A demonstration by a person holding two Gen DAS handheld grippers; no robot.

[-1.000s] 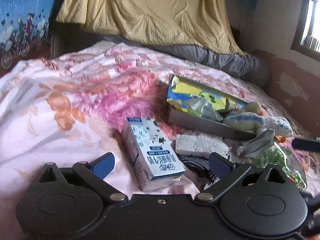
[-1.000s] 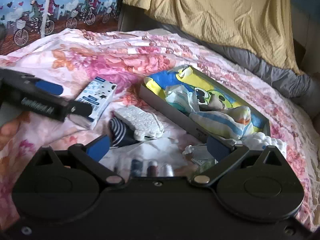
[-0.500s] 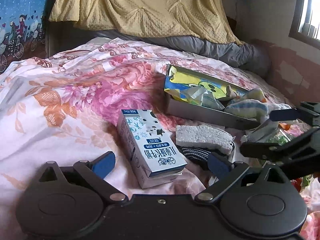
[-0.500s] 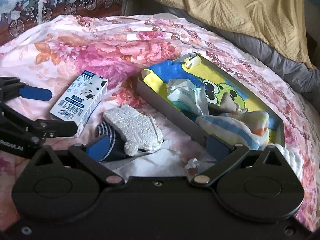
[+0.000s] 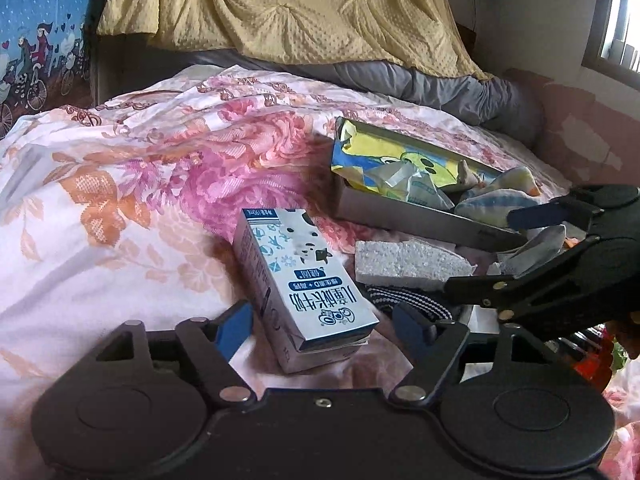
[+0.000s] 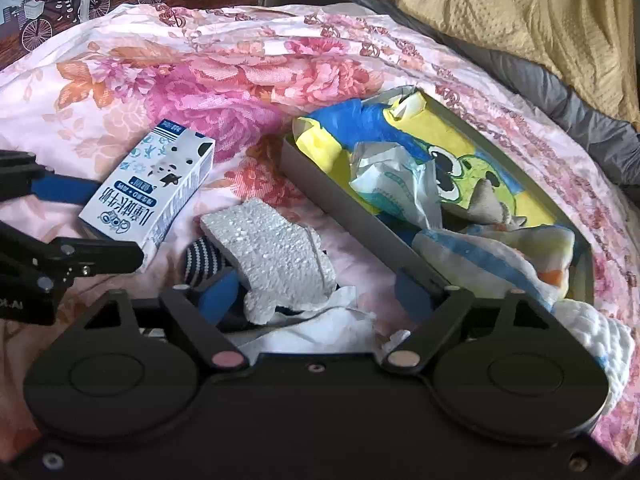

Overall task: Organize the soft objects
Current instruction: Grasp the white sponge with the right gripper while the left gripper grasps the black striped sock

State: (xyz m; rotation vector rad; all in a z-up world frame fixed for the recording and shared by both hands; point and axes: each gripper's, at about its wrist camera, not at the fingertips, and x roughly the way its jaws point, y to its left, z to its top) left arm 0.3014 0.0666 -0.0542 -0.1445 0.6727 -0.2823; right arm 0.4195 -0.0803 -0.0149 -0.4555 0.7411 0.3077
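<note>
A white foam piece (image 6: 276,254) lies on the floral bedspread over a dark striped sock (image 6: 204,262). My right gripper (image 6: 316,294) is open, low over the foam piece's near end and a crumpled white tissue (image 6: 320,324). A grey tray (image 6: 340,204) holds a frog-print cloth (image 6: 460,152), crumpled plastic and a striped cloth (image 6: 492,252). My left gripper (image 5: 326,322) is open, its jaws on either side of a blue-and-white milk carton (image 5: 304,284). The foam piece (image 5: 408,262), sock (image 5: 404,302) and tray (image 5: 416,220) also show in the left wrist view.
A white knitted item (image 6: 600,332) lies at the tray's near right corner. A yellow blanket (image 5: 288,4) and grey bedding (image 5: 440,84) are heaped at the head of the bed. A wall with a window (image 5: 616,20) stands on the right.
My right gripper has come forward and down over the foam piece and sock, entering the left wrist view from the right. My left gripper has closed in on the milk carton.
</note>
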